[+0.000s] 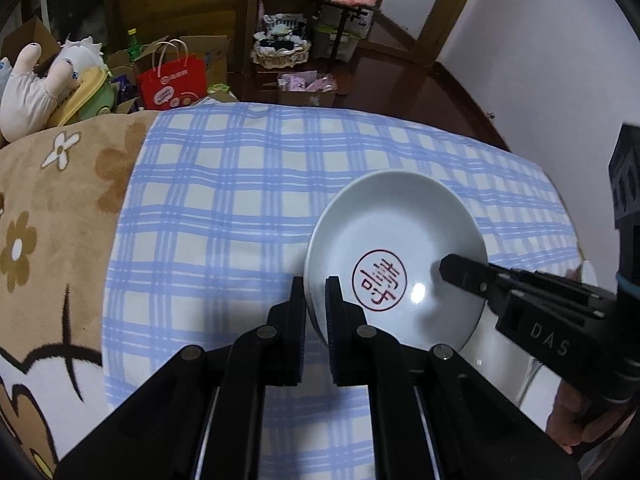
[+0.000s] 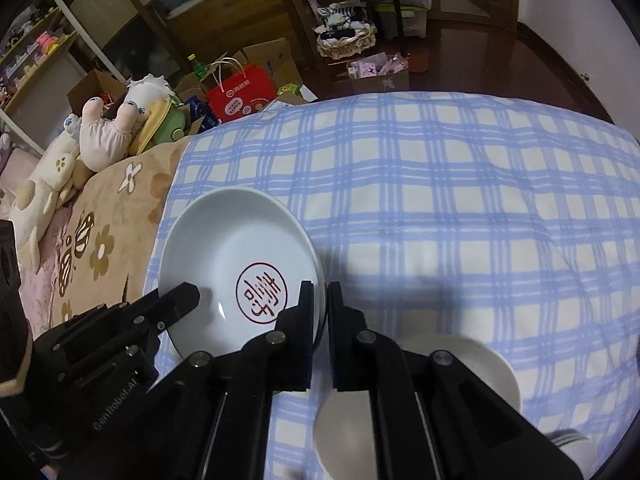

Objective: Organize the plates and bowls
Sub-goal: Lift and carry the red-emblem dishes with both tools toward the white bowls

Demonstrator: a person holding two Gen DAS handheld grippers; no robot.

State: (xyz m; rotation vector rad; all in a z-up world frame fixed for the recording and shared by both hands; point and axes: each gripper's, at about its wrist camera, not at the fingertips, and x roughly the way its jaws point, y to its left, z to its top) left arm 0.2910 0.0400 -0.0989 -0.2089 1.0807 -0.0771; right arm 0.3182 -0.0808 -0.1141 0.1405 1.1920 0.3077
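Right up close in both wrist views, each tool is pinching one white plate (image 1: 396, 240) by its rim. From the left wrist, the left tool (image 1: 316, 300) is sitting clamped on the plate's left edge, fingers (image 1: 297, 312) squeezed on either side of the rim. The right tool (image 1: 452, 268) is coming in from the right, its tip lying over the plate's inside on the opposite side, and a bit of a hand (image 1: 576, 420) is showing behind it.

From the right wrist it's mirrored: the right tool is gripping the plate's right edge, jaws closed tight on the rim, while the left tool is poking in from the lower left. The plate is tilting a little and has a red round stamp with characters in the middle. It's hanging over a bed with a blue-and-white checked cloth (image 1: 240, 200), and whether it's touching the cloth I honestly can't tell.

Under the right tool, a white bowl (image 2: 480, 364) is sitting on that cloth, partly hidden.

Further left, a tan flower-print blanket (image 1: 60, 240) is covering the bed, with plush toys (image 1: 44, 80) beyond. Past that, a red paper bag (image 1: 172, 80), cardboard boxes and cluttered shelves are filling the dark floor.
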